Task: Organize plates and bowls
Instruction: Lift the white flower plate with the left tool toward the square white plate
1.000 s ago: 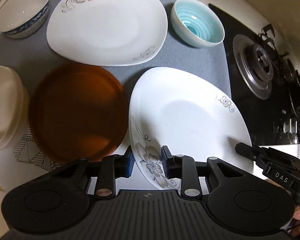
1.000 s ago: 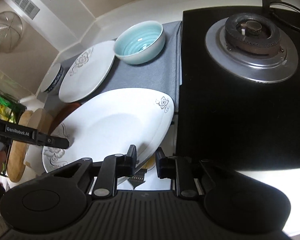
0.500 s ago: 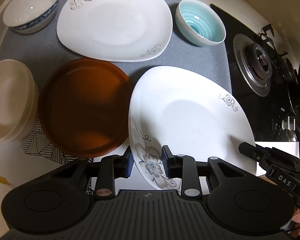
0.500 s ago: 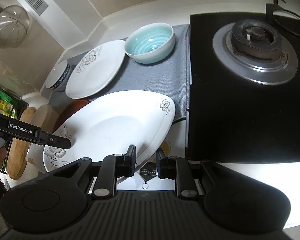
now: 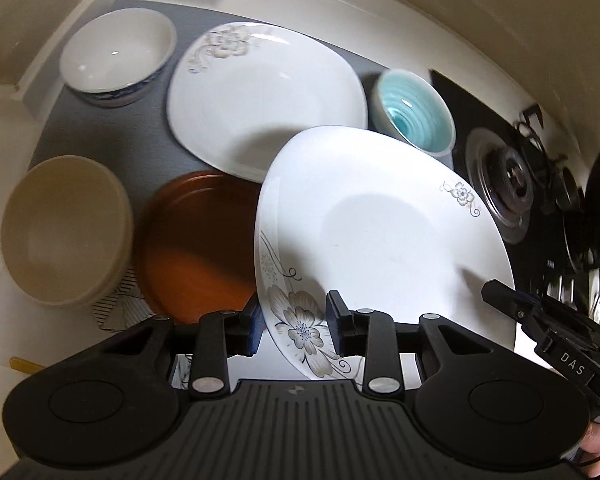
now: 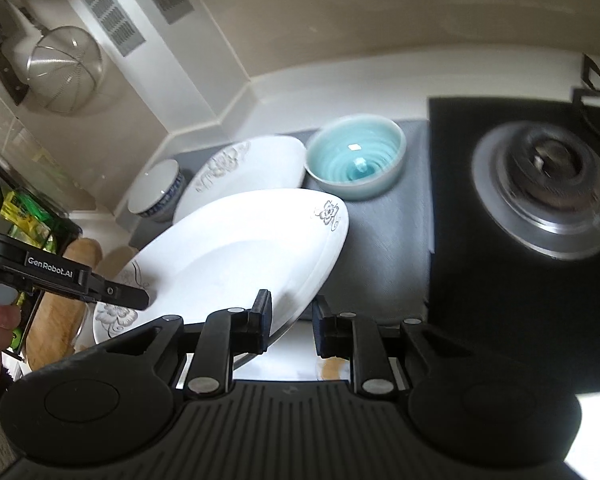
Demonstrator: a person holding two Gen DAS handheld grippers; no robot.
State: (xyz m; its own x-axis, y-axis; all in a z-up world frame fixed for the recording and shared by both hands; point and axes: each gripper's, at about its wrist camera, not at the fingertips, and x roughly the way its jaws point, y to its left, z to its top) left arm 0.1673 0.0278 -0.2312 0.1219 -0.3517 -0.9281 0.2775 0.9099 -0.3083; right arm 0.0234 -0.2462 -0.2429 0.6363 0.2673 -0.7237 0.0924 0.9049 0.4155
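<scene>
Plates and bowls lie mostly unsorted. One flowered plate (image 5: 384, 232) is lifted and tilted, its near rim between the fingers of the left tongs (image 5: 294, 328) and its right edge between those of the right tongs (image 6: 290, 322), both gripping it. At its 11 o'clock a matching plate (image 5: 260, 104) rests on the surface's grey mat (image 5: 96, 136), likely its stacking spot. Brown plate (image 5: 196, 248), beige bowl (image 5: 64, 232), white bowl (image 5: 116, 56) and teal bowl (image 5: 414, 110) sit apart, ungrouped.

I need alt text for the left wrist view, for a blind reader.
The left gripper holds the rim of a white square floral plate, lifted over a second white floral plate and a round brown plate on a grey mat.
</scene>
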